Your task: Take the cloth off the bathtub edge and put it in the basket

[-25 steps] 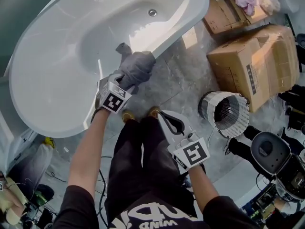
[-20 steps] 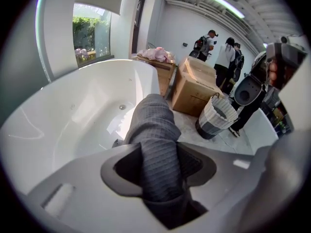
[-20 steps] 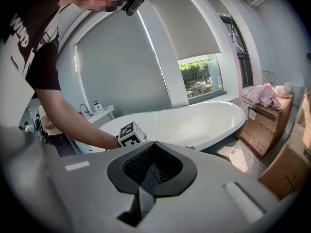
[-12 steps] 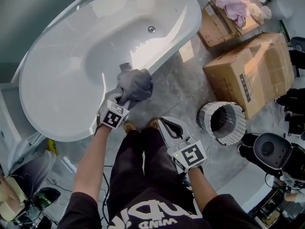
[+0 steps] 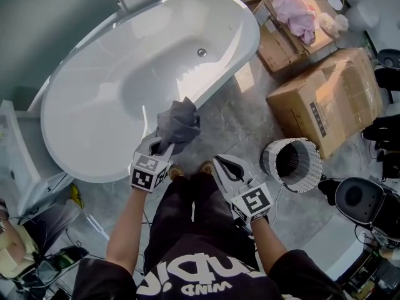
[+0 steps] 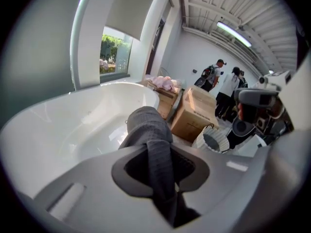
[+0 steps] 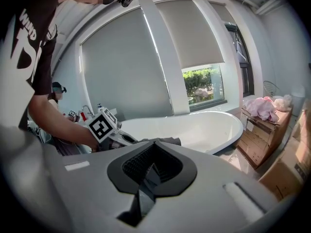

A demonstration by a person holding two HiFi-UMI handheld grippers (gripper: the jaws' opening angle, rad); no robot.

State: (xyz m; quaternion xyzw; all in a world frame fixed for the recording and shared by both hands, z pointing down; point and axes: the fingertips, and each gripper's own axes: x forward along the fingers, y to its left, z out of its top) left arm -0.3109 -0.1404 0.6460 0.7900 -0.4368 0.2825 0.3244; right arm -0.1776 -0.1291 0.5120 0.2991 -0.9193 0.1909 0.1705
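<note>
The grey cloth (image 5: 179, 122) hangs bunched from my left gripper (image 5: 164, 144), lifted just clear of the white bathtub's rim (image 5: 244, 49). In the left gripper view the cloth (image 6: 148, 130) runs down between the jaws of this gripper (image 6: 160, 171), which have just been closing and now pinch it. My right gripper (image 5: 226, 165) is held lower and nearer my legs, shut with nothing in it; the right gripper view shows its tips (image 7: 151, 171) together. The white woven basket (image 5: 294, 158) stands on the floor to the right, also visible as the basket (image 6: 214, 140) beyond the cloth.
Two cardboard boxes (image 5: 325, 99) stand right of the tub, one with a pink cloth (image 5: 294, 11) on top. A dark round appliance (image 5: 356, 202) sits near the basket. People (image 6: 221, 81) stand in the background. My legs are below the grippers.
My left gripper has closed on the cloth and risen, pulling it off the bathtub edge. The right gripper has lifted a little.
</note>
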